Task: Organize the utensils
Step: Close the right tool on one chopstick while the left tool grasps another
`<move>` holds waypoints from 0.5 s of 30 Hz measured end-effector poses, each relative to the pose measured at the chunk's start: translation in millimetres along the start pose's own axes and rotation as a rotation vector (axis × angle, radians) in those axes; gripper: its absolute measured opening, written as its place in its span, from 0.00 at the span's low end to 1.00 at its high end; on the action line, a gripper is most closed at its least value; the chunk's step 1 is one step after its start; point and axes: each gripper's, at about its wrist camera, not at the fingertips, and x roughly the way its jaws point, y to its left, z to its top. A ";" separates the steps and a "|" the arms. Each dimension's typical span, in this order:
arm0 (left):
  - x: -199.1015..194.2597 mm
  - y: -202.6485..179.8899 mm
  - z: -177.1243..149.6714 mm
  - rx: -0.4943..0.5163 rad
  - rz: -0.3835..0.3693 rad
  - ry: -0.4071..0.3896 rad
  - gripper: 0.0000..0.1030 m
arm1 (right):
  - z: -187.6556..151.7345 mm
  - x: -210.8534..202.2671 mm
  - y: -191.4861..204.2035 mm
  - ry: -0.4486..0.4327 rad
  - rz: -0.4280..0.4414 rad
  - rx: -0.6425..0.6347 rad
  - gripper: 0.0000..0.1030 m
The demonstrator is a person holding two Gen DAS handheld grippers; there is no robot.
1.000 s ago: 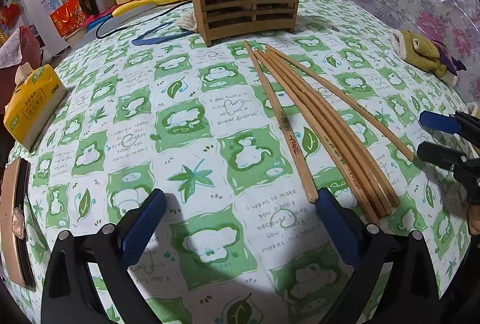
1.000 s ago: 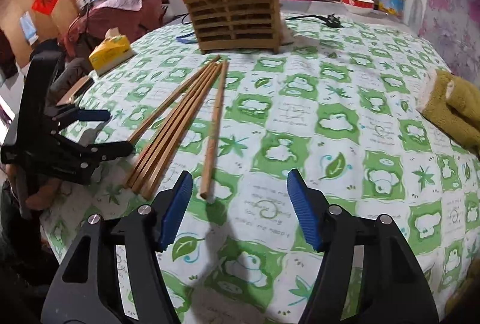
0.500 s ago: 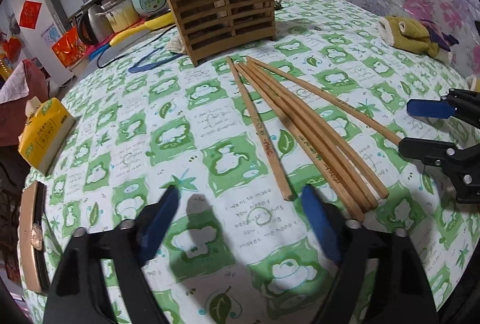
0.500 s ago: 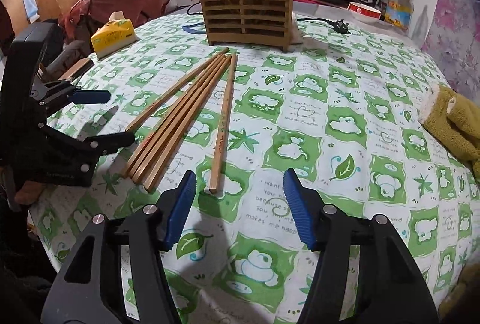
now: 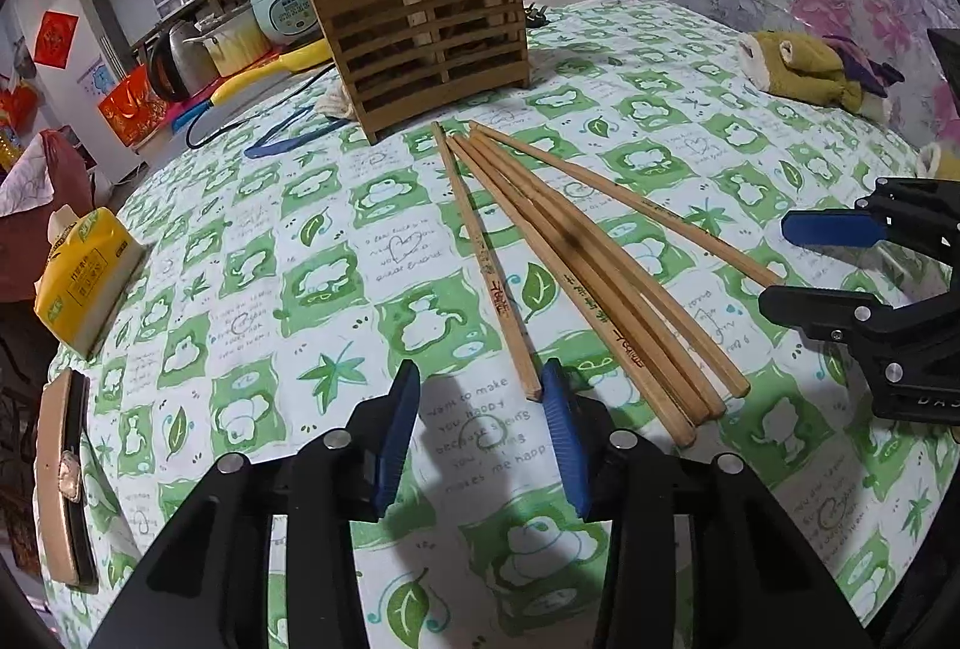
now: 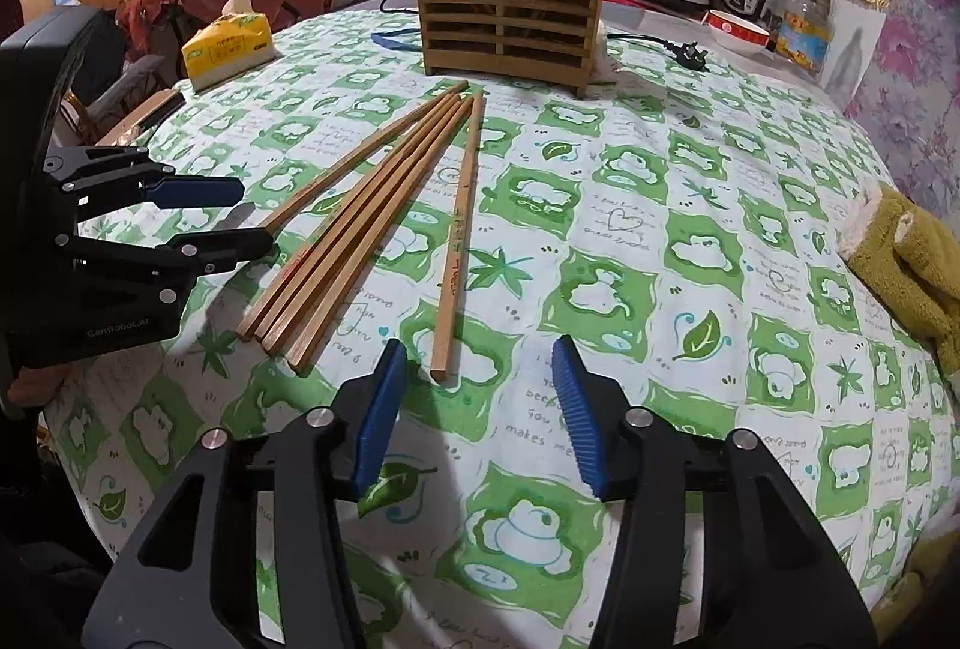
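Several wooden chopsticks (image 5: 600, 277) lie fanned on the green-and-white tablecloth (image 5: 300, 289), pointing at a slatted wooden holder (image 5: 420, 30) with a few chopsticks standing in it. My left gripper (image 5: 480, 409) hovers low over the cloth, jaws closing. The near end of the leftmost chopstick (image 5: 480, 241) lies just ahead of its right pad, not pressed. In the right wrist view, my right gripper (image 6: 477, 385) is also closing. The end of a single chopstick (image 6: 459, 241) sits between its pads, untouched. Each gripper appears at the side of the other's view, right gripper (image 5: 774, 262) and left gripper (image 6: 255, 214).
A yellow tissue pack (image 5: 84, 277) and a flat tan case (image 5: 60, 475) sit at the table's left edge. An olive cloth (image 5: 804, 60) lies at the right. A blue strap (image 5: 288, 132) and a power plug (image 6: 690, 51) lie beside the holder; kitchen appliances stand behind.
The left jaws have narrowed a lot, and the left gripper has shifted so the leftmost chopstick's end now lies by its right pad. The right jaws have narrowed somewhat. The chopsticks have not moved.
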 end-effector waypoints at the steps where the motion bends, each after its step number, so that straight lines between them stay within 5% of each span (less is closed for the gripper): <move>1: 0.0 -0.3 0.1 0.001 0.003 0.000 0.41 | 0.0 0.5 0.3 0.002 0.002 -0.002 0.45; 7: 0.0 -2.9 0.1 0.005 0.016 -0.002 0.39 | -0.2 1.5 2.3 0.007 0.027 -0.012 0.28; 15: -1.0 -10.6 0.0 0.013 -0.043 0.000 0.12 | -1.3 1.1 1.3 0.006 0.067 0.002 0.10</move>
